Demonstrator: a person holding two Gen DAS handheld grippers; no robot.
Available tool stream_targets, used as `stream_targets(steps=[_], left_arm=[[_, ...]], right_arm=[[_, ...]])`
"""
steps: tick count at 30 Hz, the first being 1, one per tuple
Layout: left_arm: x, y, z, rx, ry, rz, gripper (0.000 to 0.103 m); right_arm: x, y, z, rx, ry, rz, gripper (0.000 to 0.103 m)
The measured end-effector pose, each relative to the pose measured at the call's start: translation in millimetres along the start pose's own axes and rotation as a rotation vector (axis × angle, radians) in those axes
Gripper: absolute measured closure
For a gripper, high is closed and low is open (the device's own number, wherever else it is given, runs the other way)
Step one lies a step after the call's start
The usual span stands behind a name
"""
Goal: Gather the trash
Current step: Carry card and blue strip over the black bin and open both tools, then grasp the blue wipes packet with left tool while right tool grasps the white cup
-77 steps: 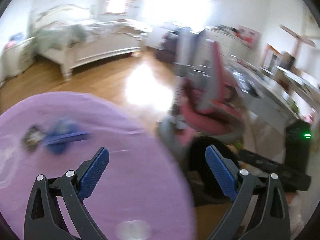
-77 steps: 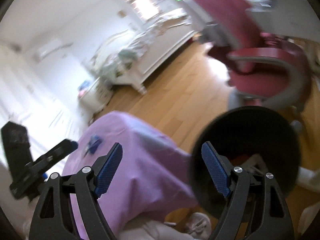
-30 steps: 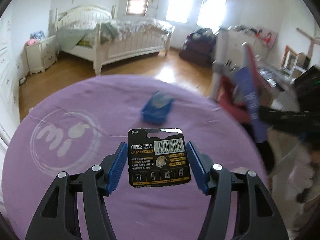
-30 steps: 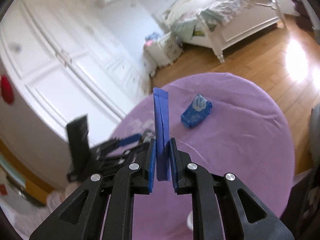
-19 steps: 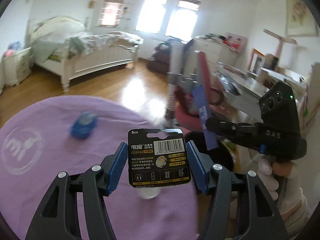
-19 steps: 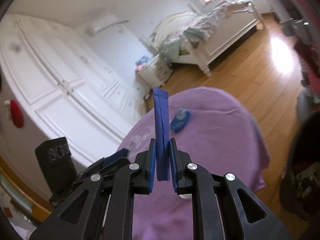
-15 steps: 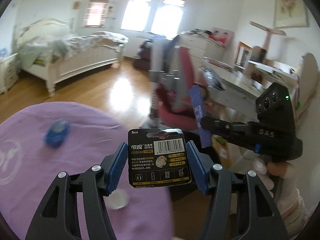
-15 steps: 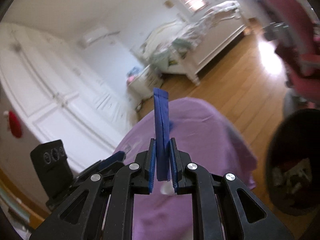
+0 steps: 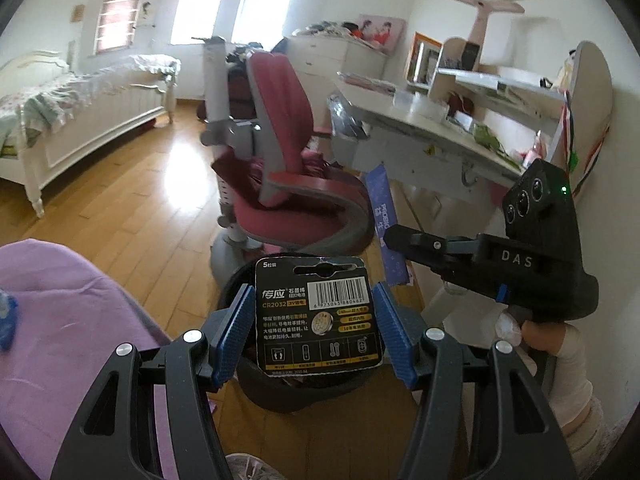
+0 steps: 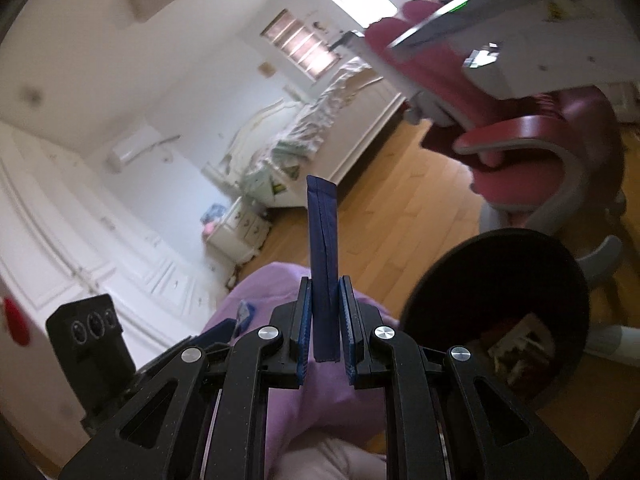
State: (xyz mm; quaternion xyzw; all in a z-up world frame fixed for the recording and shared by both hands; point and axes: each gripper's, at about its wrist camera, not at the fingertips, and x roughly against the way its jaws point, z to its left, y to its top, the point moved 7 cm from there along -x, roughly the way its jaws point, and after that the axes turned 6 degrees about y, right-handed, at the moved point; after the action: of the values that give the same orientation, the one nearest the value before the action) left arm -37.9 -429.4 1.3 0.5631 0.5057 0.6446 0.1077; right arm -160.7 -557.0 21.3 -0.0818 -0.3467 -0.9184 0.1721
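My left gripper (image 9: 316,332) is shut on a black battery card (image 9: 318,316), held upright by its side edges. It hangs over the black trash bin (image 9: 304,392), which stands on the floor beside the purple table (image 9: 72,344). My right gripper (image 10: 323,340) is shut on a thin blue wrapper (image 10: 323,248) that stands up edge-on between the pads. In the left wrist view this right gripper (image 9: 390,236) and its blue wrapper (image 9: 386,224) hover to the right above the bin. In the right wrist view the trash bin (image 10: 496,312) lies lower right, with scraps inside.
A red and grey desk chair (image 9: 288,184) stands just behind the bin. A white desk (image 9: 432,136) with shelves runs along the right wall. A blue packet (image 9: 6,316) lies on the purple table. A white bed (image 9: 76,112) is across the wooden floor.
Both grippers have swung away from over the purple table toward the trash bin, each still holding its item. The bin now sits right under the battery card.
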Motion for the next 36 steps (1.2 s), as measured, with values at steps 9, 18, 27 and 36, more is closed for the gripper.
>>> stream_targets(steps=[9, 18, 27, 36], left_arm=[[-30.3, 1.0, -4.4, 0.004, -0.016, 0.04, 0.043], [-78.1, 23.5, -11.4, -0.053, 0.026, 0.073, 0.032], [-59.1, 24.4, 1.7, -0.051, 0.03, 0.04, 0.024], [1.0, -0.5, 98.1, 0.05, 0.204, 0.006, 0.024]], right_arm=[[-5.9, 0.7, -33.2, -0.049, -0.023, 0.006, 0.088], [-17.0, 13.2, -60.0, -0.077, -0.144, -0.001, 0.073], [-16.2, 4.7, -82.8, -0.119, -0.224, -0.012, 0.035], [-67.7, -20.5, -28.5, -0.016, -0.147, 0.105, 0.035]])
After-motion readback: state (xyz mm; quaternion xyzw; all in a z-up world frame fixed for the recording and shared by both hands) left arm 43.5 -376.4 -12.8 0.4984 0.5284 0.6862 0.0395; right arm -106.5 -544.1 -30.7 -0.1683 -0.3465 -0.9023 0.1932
